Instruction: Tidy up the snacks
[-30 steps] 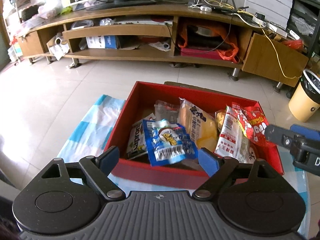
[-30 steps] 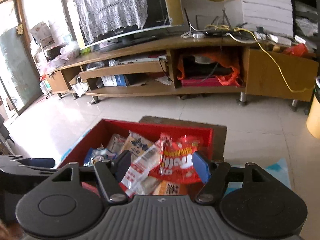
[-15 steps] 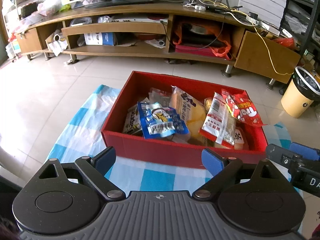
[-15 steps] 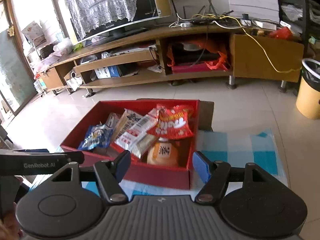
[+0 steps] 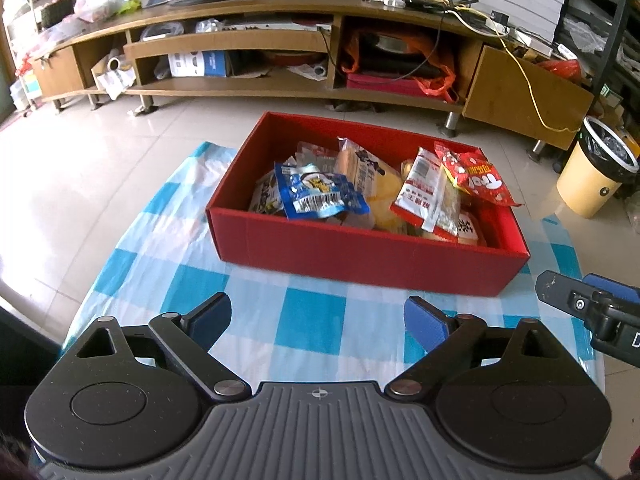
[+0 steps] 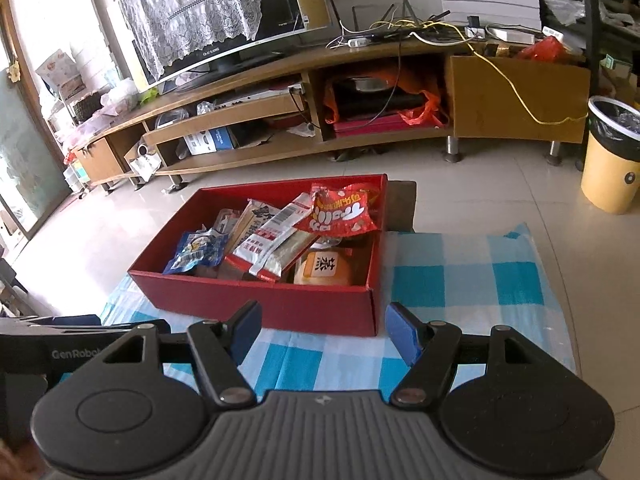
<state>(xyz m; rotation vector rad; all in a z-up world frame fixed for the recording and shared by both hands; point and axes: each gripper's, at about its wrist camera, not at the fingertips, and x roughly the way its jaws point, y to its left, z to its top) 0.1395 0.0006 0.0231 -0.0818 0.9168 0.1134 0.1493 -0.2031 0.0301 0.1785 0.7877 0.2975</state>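
A red cardboard box (image 5: 360,252) (image 6: 280,304) sits on a blue-and-white checked cloth (image 5: 312,320) (image 6: 460,276). It holds several snack packets: a blue packet (image 5: 316,196) (image 6: 196,250) at the left, a red packet (image 5: 476,178) (image 6: 344,212) at the right, a white-and-red packet (image 5: 424,196) (image 6: 276,240) and a yellow one (image 5: 376,184). My left gripper (image 5: 318,318) is open and empty, in front of the box. My right gripper (image 6: 322,330) is open and empty, near the box's front right corner; it also shows in the left wrist view (image 5: 592,312).
A long wooden TV stand (image 5: 280,40) (image 6: 320,92) with cluttered shelves runs along the back wall. A yellow waste bin (image 5: 596,176) (image 6: 612,156) stands at the right on the tiled floor (image 5: 80,160). The cloth's edges drop off left and right.
Both grippers have pulled back and up from the box. The box now lies farther ahead, and more checked cloth shows in front of it. Both grippers stay open.
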